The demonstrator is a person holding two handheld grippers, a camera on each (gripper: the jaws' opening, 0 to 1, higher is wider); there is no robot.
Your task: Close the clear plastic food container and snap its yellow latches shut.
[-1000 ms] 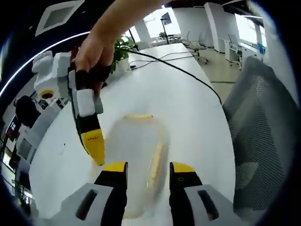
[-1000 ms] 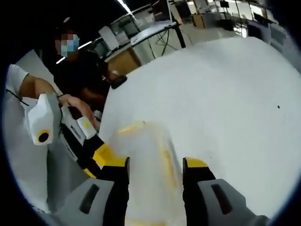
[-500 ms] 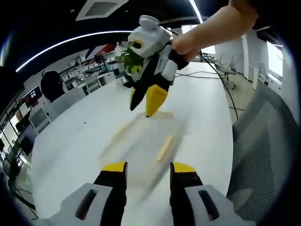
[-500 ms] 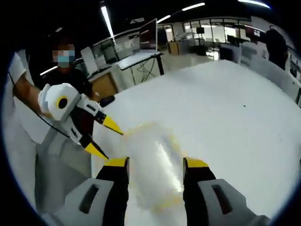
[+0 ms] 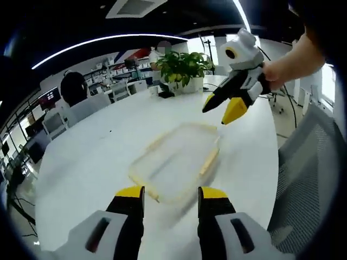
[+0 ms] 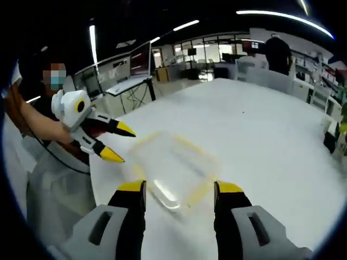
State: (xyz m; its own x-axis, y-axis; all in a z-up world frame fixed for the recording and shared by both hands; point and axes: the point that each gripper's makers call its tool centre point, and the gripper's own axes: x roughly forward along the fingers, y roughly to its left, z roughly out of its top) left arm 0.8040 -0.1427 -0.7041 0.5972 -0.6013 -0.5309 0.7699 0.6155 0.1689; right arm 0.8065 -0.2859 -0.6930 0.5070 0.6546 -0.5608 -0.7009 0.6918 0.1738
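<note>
My left gripper (image 5: 171,190) has its two yellow-tipped jaws spread, with nothing between them. The clear plastic food container (image 5: 176,168) lies flat on the white table (image 5: 81,173), ahead of the jaw tips and roughly centred on the gap between them; its near edge sits just beyond the tips, apart from them. The lid is on the container. Yellow latches (image 5: 209,161) lie along its sides.

My right gripper (image 6: 176,189) also has its jaws spread and empty. In the right gripper view the container (image 6: 172,169) lies ahead of the tips, its near corner just beyond the gap.

In the left gripper view the right gripper (image 5: 226,107) hangs in the air above the far right end of the container, jaws parted, not touching it. In the right gripper view the left gripper (image 6: 116,142) is held to the left of the container, tips parted, pointing toward its left edge.

A potted plant (image 5: 181,69) stands at the far end of the table.
</note>
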